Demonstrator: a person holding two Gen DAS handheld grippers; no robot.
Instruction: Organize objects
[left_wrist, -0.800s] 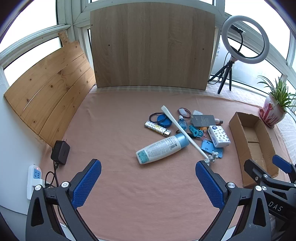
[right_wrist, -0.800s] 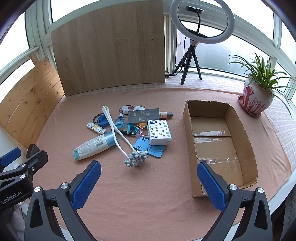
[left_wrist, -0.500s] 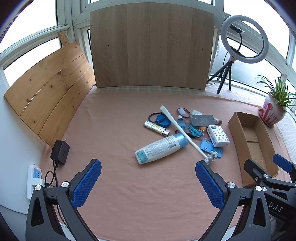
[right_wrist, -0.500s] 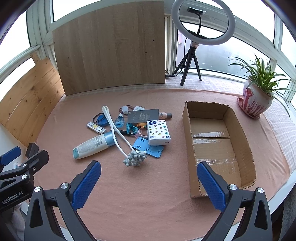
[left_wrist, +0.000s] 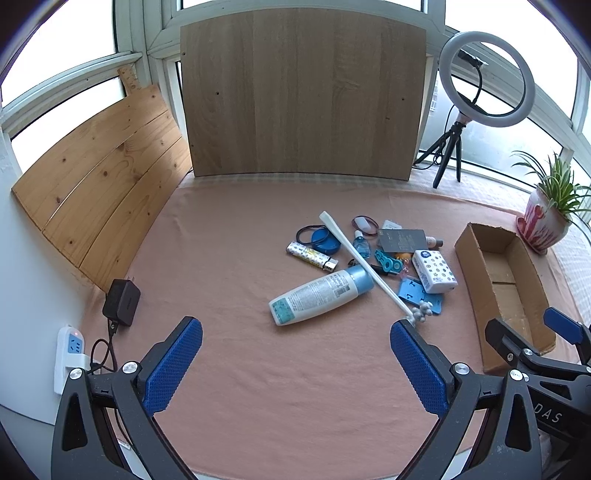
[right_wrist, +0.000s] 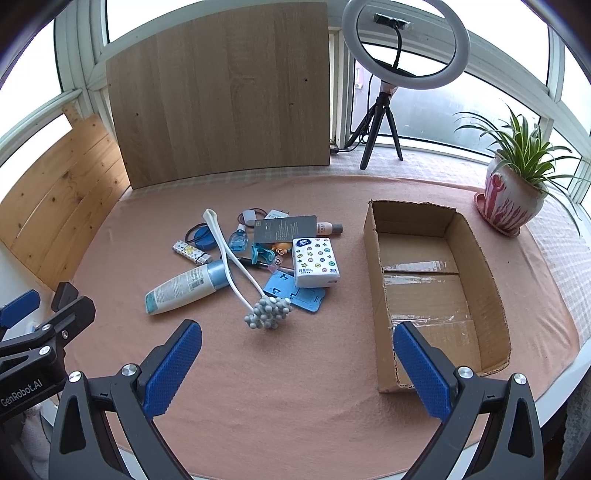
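Observation:
A heap of small items lies mid-table: a white bottle with a blue cap (left_wrist: 319, 295) (right_wrist: 186, 285), a long white massager stick with a grey knobbed head (left_wrist: 364, 258) (right_wrist: 269, 313), a starred tissue pack (left_wrist: 434, 271) (right_wrist: 316, 261), a dark card (right_wrist: 285, 228), a patterned lighter (left_wrist: 310, 254) and blue pieces. An open cardboard box (left_wrist: 476, 258) (right_wrist: 373, 258) sits to their right. My left gripper (left_wrist: 295, 363) hovers open in front of the bottle. The right gripper (right_wrist: 297, 365) is open too, nearer than the massager head, its right finger over the box's near corner.
A pink cloth (right_wrist: 295, 387) covers the table. Wooden boards (left_wrist: 303, 96) lean at the back and left. A ring light on a tripod (right_wrist: 402, 48) and a potted plant (right_wrist: 513, 192) stand at the back right. A black adapter (left_wrist: 122, 301) and power strip (left_wrist: 68, 354) lie at the left edge.
Both views have drifted slightly; the objects sit a little further away than before. Nothing on the table has moved, and both grippers stay open.

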